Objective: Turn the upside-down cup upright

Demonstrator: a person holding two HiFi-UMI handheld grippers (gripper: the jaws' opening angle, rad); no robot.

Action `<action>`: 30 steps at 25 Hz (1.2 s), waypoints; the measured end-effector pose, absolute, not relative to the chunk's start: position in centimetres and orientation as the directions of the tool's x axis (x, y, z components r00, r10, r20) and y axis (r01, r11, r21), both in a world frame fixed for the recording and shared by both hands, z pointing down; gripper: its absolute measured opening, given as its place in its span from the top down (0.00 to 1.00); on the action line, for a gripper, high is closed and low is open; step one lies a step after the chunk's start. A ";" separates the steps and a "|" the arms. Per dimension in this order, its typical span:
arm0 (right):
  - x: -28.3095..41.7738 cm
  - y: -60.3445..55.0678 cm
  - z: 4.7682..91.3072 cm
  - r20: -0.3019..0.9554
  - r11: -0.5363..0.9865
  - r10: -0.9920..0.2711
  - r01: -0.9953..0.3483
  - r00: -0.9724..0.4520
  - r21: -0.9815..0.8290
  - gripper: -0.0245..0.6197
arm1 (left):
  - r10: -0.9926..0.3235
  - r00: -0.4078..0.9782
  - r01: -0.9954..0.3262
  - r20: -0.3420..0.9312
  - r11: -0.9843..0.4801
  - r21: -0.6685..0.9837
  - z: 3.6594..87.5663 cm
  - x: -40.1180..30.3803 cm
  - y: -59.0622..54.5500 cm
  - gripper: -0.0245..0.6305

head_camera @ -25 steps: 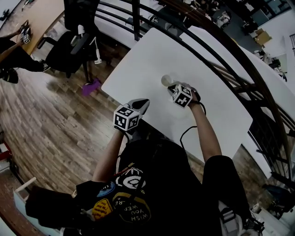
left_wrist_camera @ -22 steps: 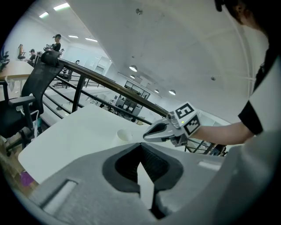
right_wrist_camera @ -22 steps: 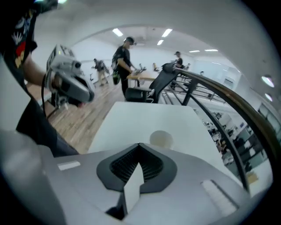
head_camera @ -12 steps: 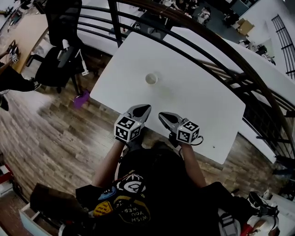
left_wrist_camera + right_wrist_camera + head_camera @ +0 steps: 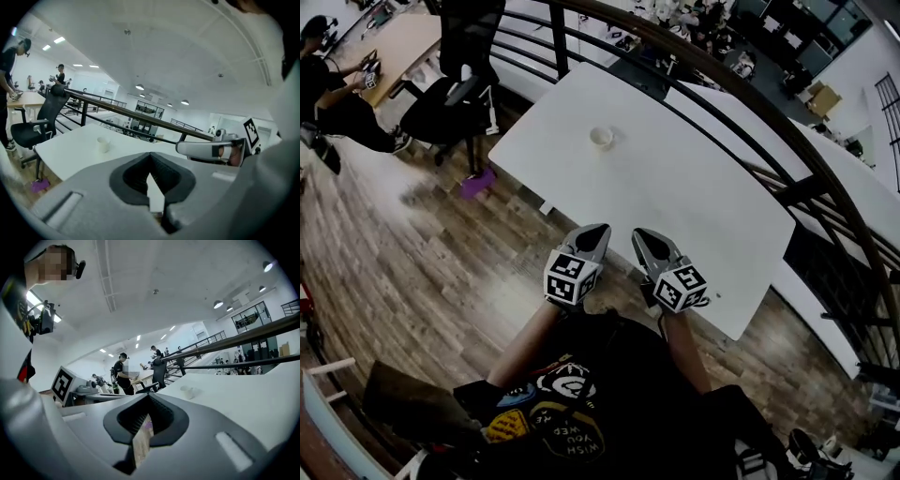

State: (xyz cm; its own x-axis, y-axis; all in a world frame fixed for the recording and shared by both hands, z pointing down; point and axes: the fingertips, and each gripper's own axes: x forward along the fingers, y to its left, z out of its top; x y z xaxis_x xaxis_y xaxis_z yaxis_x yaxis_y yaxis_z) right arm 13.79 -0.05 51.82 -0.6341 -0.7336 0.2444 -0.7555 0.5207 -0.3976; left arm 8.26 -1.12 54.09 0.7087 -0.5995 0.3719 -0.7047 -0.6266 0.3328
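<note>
Head view is being filled mostly by the wooden floor [image 5: 412,262] and the white counter [image 5: 694,187]. A dark railing [image 5: 741,84] is being seen running along the counter's far edge. A black office chair [image 5: 455,89] is being shown off the counter's left edge, and a small purple object [image 5: 475,182] is being seen lying on the floor just off the near-left corner.

The left tool [image 5: 596,230] and the right tool [image 5: 639,234] are being held side by side above the counter's near edge, both pointing toward the far edge. In the left gripper view, the left tool [image 5: 150,154] is being shown with its jaws pressed together and nothing gripped between them. In the right gripper view, the right tool [image 5: 149,397] is likewise being shown closed and empty.

The cup [image 5: 601,137] is being seen standing upright, mouth up, toward the counter's left edge, roughly midway between the near and far edges. It is being touched by neither tool and is sitting well apart from both; it is also being picked up in the left gripper view [image 5: 103,144] and, faintly, in the right gripper view [image 5: 190,391].
</note>
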 end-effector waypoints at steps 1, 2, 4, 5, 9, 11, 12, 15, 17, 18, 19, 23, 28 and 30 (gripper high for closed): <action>14.1 1.4 51.4 0.236 0.531 -0.730 -0.750 -0.641 -0.394 0.96 | -0.620 0.693 -0.720 0.367 -0.620 0.312 53.7 8.6 0.6 0.96; 14.3 2.8 51.1 0.228 0.542 -0.725 -0.743 -0.650 -0.392 0.96 | -0.638 0.679 -0.733 0.362 -0.613 0.294 53.4 8.8 2.3 0.96; 14.4 5.6 50.9 0.219 0.565 -0.712 -0.730 -0.667 -0.386 0.96 | -0.672 0.651 -0.759 0.353 -0.588 0.280 52.8 8.7 5.4 0.96; 14.4 7.0 51.0 0.220 0.572 -0.707 -0.726 -0.672 -0.381 0.96 | -0.686 0.637 -0.771 0.351 -0.571 0.281 52.6 8.6 6.7 0.96; 14.5 11.6 51.8 0.243 0.562 -0.703 -0.731 -0.668 -0.387 0.96 | -0.705 0.602 -0.798 0.373 -0.529 0.288 52.7 8.4 11.2 0.96; 14.2 13.0 52.0 0.249 0.556 -0.705 -0.735 -0.664 -0.389 0.96 | -0.708 0.594 -0.804 0.382 -0.529 0.271 52.4 8.2 12.6 0.96; 14.0 13.6 52.0 0.251 0.554 -0.707 -0.739 -0.661 -0.384 0.96 | -0.709 0.592 -0.806 0.383 -0.530 0.264 52.1 8.0 13.2 0.96; 13.6 14.9 51.9 0.256 0.540 -0.730 -0.764 -0.634 -0.353 0.96 | -0.703 0.605 -0.796 0.374 -0.550 0.254 51.7 7.5 14.3 0.96; 13.8 14.9 51.4 0.254 0.526 -0.750 -0.783 -0.611 -0.332 0.96 | -0.703 0.614 -0.789 0.359 -0.554 0.266 51.4 7.2 14.3 0.96; 13.6 14.9 51.0 0.247 0.526 -0.755 -0.786 -0.608 -0.326 0.96 | -0.707 0.616 -0.788 0.347 -0.551 0.274 50.9 6.9 14.1 0.96; 13.2 14.9 50.5 0.237 0.531 -0.756 -0.784 -0.610 -0.322 0.96 | -0.712 0.618 -0.786 0.334 -0.551 0.280 50.3 6.4 13.8 0.96; 11.6 14.8 49.8 0.219 0.532 -0.761 -0.781 -0.610 -0.326 0.96 | -0.710 0.627 -0.779 0.321 -0.564 0.275 50.0 5.5 13.2 0.96; 10.3 16.3 49.8 0.219 0.521 -0.762 -0.778 -0.609 -0.351 0.96 | -0.670 0.669 -0.743 0.323 -0.622 0.248 50.0 5.9 14.6 0.96; 10.0 16.3 50.5 0.215 0.518 -0.768 -0.782 -0.604 -0.347 0.96 | -0.669 0.671 -0.740 0.321 -0.630 0.234 50.6 5.6 14.6 0.96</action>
